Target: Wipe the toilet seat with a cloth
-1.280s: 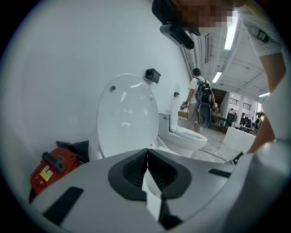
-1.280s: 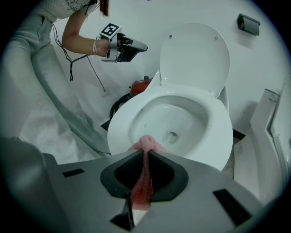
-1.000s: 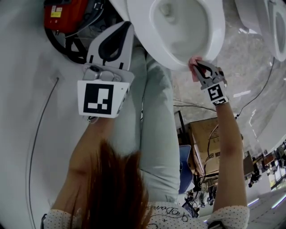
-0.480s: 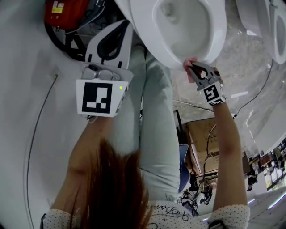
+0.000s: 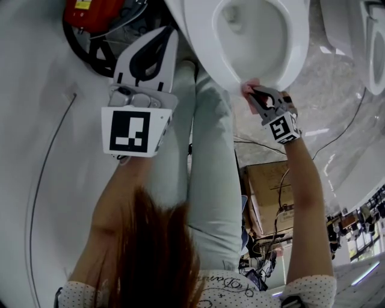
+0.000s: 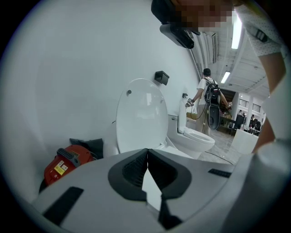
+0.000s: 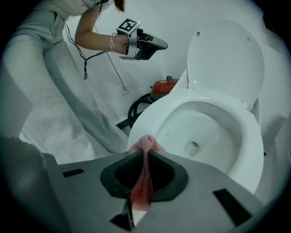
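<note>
A white toilet with its lid (image 7: pixel 225 61) raised fills the top of the head view; its seat ring (image 5: pixel 287 57) circles the bowl. My right gripper (image 5: pixel 252 92) is shut on a pink cloth (image 5: pixel 247 88) and holds it against the front edge of the seat ring (image 7: pixel 136 129). In the right gripper view the pink cloth (image 7: pixel 145 144) bulges out past the jaw tips of my right gripper (image 7: pixel 145 154). My left gripper (image 5: pixel 170 35) hangs in the air left of the toilet, apart from it. Its jaws are shut with nothing between them in the left gripper view (image 6: pixel 147 154).
A red device (image 5: pixel 96 15) with a black hose lies on the floor left of the toilet, by the wall. A second toilet (image 6: pixel 196 138) stands to the right. My legs in light trousers (image 5: pixel 207 156) stand before the bowl. Cables and a cardboard box (image 5: pixel 274 180) lie on the floor behind.
My right gripper has slid the pink cloth to the left along the front edge of the seat ring. The left gripper has stayed where it was.
</note>
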Motion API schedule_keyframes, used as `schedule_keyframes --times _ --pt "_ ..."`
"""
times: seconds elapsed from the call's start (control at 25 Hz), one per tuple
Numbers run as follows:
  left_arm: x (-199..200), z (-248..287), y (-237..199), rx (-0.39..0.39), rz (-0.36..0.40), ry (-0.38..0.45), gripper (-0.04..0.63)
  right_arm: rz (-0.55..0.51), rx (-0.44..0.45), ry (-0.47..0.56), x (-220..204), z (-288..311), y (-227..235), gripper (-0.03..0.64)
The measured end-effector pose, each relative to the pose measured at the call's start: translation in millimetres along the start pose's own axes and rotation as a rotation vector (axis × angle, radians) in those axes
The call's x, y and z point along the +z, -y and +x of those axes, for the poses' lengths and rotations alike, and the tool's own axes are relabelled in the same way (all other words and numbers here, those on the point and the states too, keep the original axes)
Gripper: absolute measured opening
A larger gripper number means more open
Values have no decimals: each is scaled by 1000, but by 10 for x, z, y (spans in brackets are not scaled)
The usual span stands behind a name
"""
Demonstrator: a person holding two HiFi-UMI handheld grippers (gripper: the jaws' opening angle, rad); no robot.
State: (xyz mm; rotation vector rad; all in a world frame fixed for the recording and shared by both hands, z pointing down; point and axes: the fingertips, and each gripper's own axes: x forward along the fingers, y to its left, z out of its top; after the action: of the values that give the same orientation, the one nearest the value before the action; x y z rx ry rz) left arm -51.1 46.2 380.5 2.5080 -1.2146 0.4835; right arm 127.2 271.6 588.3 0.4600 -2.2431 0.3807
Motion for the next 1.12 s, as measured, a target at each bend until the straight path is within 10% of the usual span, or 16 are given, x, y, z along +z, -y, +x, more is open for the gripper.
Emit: schedule_keyframes --times 1.12 --pt "-88 -213 -359 103 -64 14 5 -467 377 13 711 563 -273 44"
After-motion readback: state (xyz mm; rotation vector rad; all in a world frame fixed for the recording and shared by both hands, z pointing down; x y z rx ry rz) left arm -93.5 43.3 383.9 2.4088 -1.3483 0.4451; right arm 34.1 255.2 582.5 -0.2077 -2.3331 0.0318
